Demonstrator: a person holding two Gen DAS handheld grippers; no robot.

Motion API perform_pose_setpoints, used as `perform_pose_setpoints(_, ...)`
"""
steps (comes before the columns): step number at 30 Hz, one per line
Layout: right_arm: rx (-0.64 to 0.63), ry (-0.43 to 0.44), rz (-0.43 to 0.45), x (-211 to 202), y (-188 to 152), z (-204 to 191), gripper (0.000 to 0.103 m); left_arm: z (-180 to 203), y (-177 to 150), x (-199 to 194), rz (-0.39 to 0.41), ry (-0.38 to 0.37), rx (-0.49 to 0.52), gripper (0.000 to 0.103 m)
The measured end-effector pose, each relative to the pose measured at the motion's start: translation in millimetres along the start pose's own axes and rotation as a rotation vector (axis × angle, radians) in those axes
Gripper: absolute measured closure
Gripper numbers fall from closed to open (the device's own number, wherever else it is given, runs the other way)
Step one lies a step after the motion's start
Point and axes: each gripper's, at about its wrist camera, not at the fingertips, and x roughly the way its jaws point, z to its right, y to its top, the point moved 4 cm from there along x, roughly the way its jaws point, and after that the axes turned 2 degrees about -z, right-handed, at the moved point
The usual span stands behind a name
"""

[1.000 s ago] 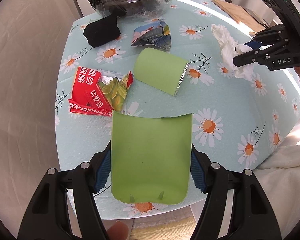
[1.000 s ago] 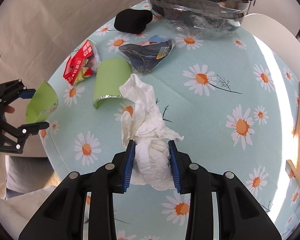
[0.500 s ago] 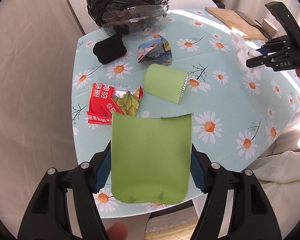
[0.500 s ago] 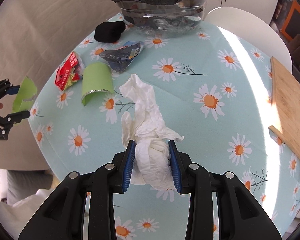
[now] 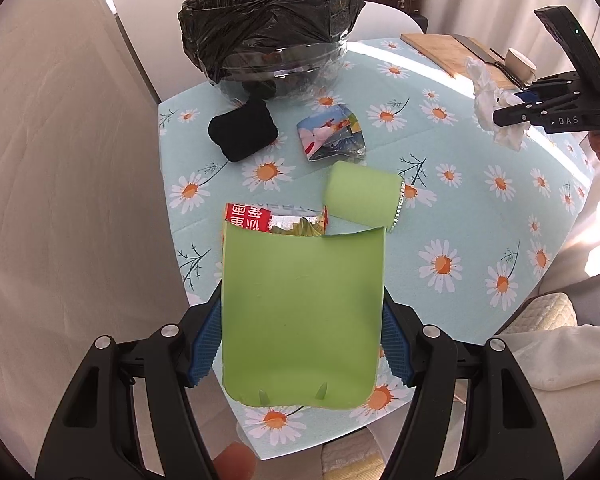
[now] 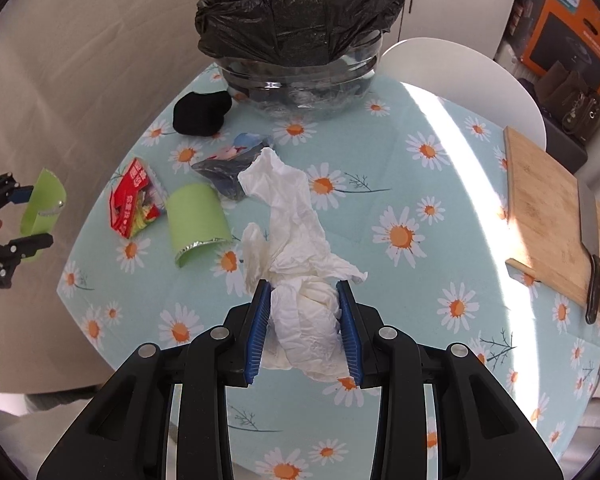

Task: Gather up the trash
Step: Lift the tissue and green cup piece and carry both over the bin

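Right now your left hand-held gripper (image 5: 302,340) is pinching a curved green sheet (image 5: 302,312) by its two side edges, jaws set wide around it, and your right hand-held gripper (image 6: 304,332) is clamped on a crumpled white tissue (image 6: 300,248) whose loose end trails out past the pads; both pieces hang above the bench (image 6: 400,152) rather than lying on it. Below and beyond the left gripper you have a red snack wrapper (image 6: 134,200), partly hidden by the sheet in the left view, and just beside it a second curled green sheet (image 6: 198,220) with a foil edge. Further out lie a crumpled blue and silver wrapper (image 5: 332,132) and a black bundle (image 5: 242,132), the latter near the foot of the bin. That bin, a clear bowl lined with a black bag (image 6: 300,24), stands at the far end of the bench with its mouth open; a wooden board (image 6: 548,216) sits off to the right. By my reading you are in the carry step, two pieces picked and neither dropped yet. Next you need to bring each gripper over the bag's mouth, clear of the rim, before letting go; the trailing tissue could snag the edge and the light sheet may drift sideways. Four items would then remain on the bench.
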Motion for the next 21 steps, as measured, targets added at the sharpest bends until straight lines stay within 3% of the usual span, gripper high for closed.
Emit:
perform_pose_setpoints(10, 0.062, -0.072, 0.054, -14, 27, -29, 0.072, -46, 32, -5, 0.084, -0.023, 0.07, 0.035)
perform_pose_setpoints(21, 0.123, -0.117, 0.119, -32, 55, -38, 0.072, -65, 89, -12, 0.188, -0.068, 0.161, 0.035)
